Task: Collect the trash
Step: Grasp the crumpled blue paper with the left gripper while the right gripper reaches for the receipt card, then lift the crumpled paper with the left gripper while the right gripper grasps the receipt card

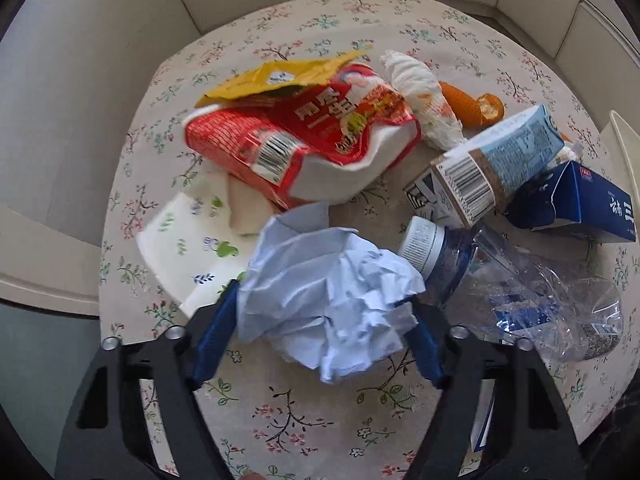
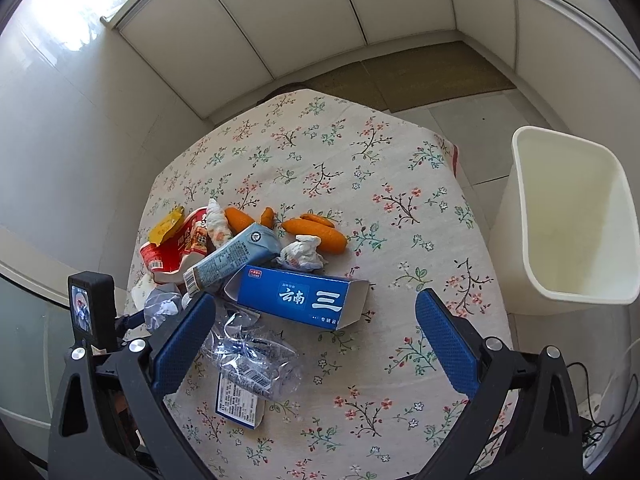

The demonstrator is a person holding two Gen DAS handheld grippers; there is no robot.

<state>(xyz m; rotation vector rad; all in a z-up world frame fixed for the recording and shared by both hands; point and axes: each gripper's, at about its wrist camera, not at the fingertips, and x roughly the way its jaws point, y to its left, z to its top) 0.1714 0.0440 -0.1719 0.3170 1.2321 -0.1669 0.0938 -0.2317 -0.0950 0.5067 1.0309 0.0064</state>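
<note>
Cream cabinet doors (image 2: 288, 20) and pale floor tiles surround a bench (image 2: 360, 152) under a flowered cloth, with a white bin (image 2: 568, 216) standing on the floor just off its right edge, mouth open upward.

Trash is heaped toward the bench's left side. The left claw (image 1: 320, 320) pinches a crumpled ball of pale blue paper (image 1: 324, 296) between its blue pads, one pad on each flank of the ball. Just right of the ball lies a crushed clear bottle (image 1: 520, 292), long axis running from its white cap, beside the paper, out toward the bench's near right. Beyond it a light blue carton (image 1: 496, 160) lies on its side, barcoded end toward the camera, its length slanting away to the right. A dark blue box (image 2: 296, 296) lies flat nearer the bench's middle, long axis running left to right, its open flap end facing the right edge. Further left a red noodle cup (image 1: 296, 140) lies tipped, with a yellow wrapper (image 1: 280, 76) at its far side and a white flowered paper cup (image 1: 192, 244) lying at its near left. Orange peel (image 2: 316, 236) and wadded tissue (image 2: 300, 256) sit behind the box.

The right claw (image 2: 316, 340) hangs above the bench's near part, pads spread wide and holding nothing.
</note>
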